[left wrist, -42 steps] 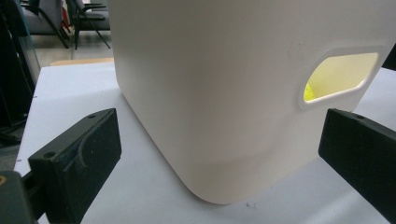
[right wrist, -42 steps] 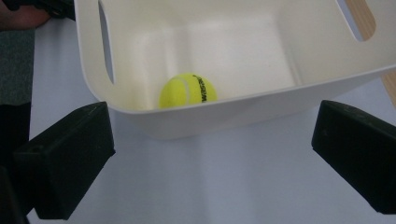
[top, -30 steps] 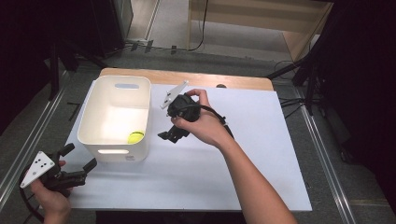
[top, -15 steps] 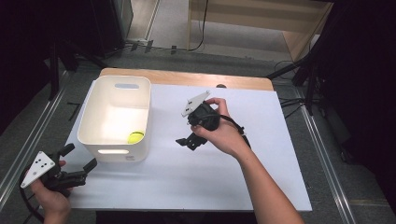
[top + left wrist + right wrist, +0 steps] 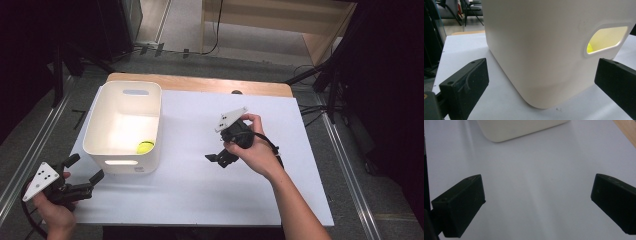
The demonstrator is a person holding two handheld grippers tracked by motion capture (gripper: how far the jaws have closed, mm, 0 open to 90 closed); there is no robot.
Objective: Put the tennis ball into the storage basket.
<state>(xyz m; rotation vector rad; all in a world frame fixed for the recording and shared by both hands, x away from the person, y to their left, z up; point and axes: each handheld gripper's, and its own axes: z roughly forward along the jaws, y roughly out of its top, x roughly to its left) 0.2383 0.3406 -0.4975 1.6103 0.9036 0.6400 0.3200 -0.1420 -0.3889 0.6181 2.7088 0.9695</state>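
Yellow-green ball [image 5: 145, 147] inside white plastic handled bin [image 5: 95, 145]. Left tool [image 5: 82, 176] nearer, beside bin's near wall, jaws spread, empty. Right tool [image 5: 218, 159] mid-bench, released.

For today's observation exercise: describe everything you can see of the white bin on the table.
The white bin is a rectangular, smooth, plastic-looking tub with rounded corners and an oval handle slot in each end wall. It stands upright and open-topped on the left of the white table surface. A small yellow-green ball lies inside, near its front right corner. Neither claw touches it.
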